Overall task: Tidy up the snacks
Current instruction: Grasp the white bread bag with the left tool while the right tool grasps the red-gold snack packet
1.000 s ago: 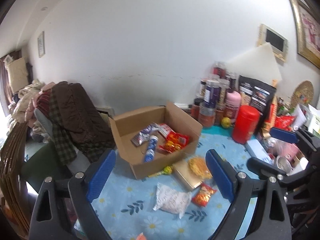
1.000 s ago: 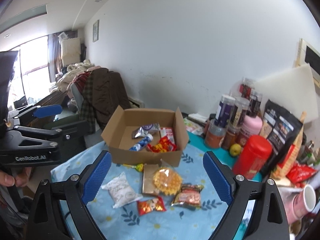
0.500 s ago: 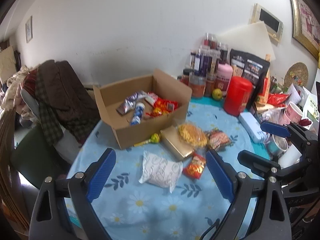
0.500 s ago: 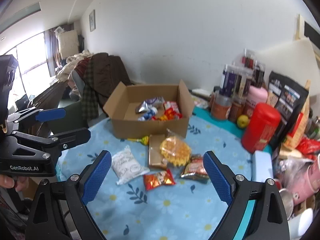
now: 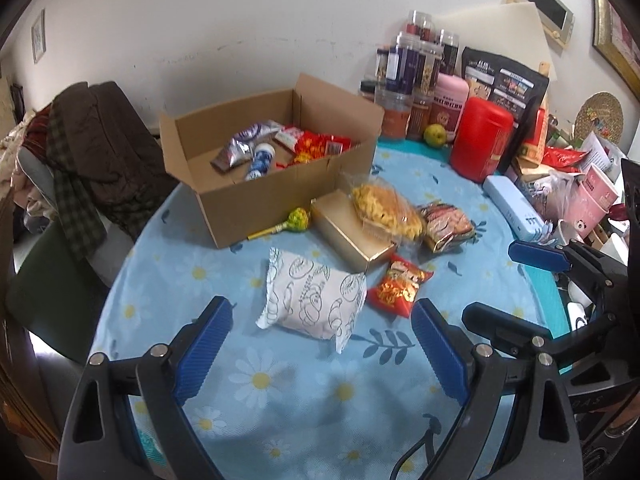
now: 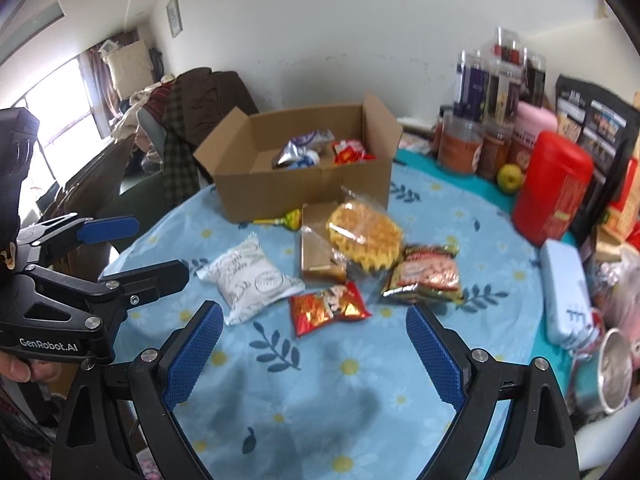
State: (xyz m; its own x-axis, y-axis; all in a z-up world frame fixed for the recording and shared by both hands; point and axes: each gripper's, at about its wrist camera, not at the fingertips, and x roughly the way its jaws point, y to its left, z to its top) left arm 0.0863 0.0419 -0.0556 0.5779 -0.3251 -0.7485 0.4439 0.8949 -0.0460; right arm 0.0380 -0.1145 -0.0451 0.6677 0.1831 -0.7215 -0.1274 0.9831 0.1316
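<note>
An open cardboard box stands on the blue flowered tablecloth with several snack packs inside. In front of it lie a white patterned bag, a small red packet, a gold box, a clear bag of yellow waffle snacks, a brown-red pack and a green lollipop. My left gripper hovers open just short of the white bag. My right gripper hangs open before the red packet. Both hold nothing.
Jars, a red canister, a black pouch, a green fruit, a pale blue case, cups and a metal mug crowd the right side. A chair draped with clothes stands left. Bare cloth lies nearest me.
Both grippers have sunk toward the table and tipped downward, so the loose snacks now sit larger and closer. Their jaws stay equally wide. Nothing on the table has moved.
</note>
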